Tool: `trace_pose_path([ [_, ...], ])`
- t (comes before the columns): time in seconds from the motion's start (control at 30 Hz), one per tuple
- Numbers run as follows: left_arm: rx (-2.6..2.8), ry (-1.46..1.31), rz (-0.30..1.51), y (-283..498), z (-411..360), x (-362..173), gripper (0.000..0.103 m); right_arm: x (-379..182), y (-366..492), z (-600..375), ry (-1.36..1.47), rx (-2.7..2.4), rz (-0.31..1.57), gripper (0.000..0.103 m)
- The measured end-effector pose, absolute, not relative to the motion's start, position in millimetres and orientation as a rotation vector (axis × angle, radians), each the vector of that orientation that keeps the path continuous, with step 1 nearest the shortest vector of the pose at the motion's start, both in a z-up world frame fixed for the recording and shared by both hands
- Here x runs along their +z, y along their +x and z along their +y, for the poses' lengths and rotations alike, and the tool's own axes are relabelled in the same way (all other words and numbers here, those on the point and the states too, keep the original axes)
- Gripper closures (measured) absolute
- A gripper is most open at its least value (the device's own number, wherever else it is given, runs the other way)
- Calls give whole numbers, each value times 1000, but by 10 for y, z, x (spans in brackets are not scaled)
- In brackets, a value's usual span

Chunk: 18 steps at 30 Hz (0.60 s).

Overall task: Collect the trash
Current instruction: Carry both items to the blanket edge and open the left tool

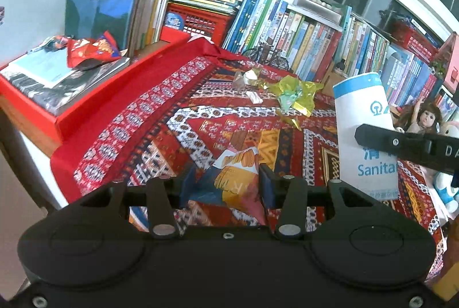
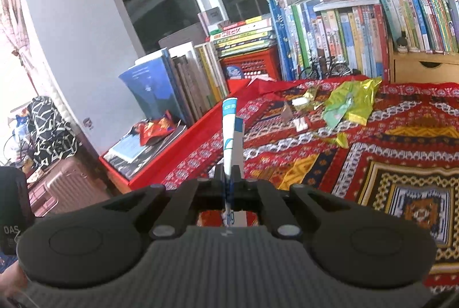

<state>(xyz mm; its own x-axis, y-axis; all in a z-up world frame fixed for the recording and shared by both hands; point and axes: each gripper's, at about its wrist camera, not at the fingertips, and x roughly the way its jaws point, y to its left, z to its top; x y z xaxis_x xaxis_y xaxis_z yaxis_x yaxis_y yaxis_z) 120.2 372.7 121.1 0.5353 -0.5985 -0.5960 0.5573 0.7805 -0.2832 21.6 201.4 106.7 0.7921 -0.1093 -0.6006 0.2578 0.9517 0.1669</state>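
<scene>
Pinching a crumpled orange-and-white snack wrapper [image 1: 238, 173] above the patterned red tablecloth [image 1: 160, 118], the left gripper [image 1: 226, 184] faces yellow-green foil wrappers [image 1: 295, 95] farther back. The right gripper [image 2: 228, 179], jaws pressed together, grips a white-and-blue paper sanitary bag [image 2: 232, 136]. A red snack packet [image 1: 91, 50] lies on stacked magazines [image 1: 48, 78].

- A woven-looking patterned cloth [image 1: 160, 118] is covering the table, matt.
- Crinkled yellow-green foil wrappers [image 1: 295, 95] are shining far off.
- The white paper bag [image 1: 364, 113] is looking smooth.
- Matt black plastic is forming the left gripper [image 1: 226, 181].
</scene>
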Motion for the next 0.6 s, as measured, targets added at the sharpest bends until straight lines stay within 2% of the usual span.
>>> trace_pose_path([
  [0.6,-709,-26,797,625,4294,928,59,705,-311,2614,288,-206,737,98],
])
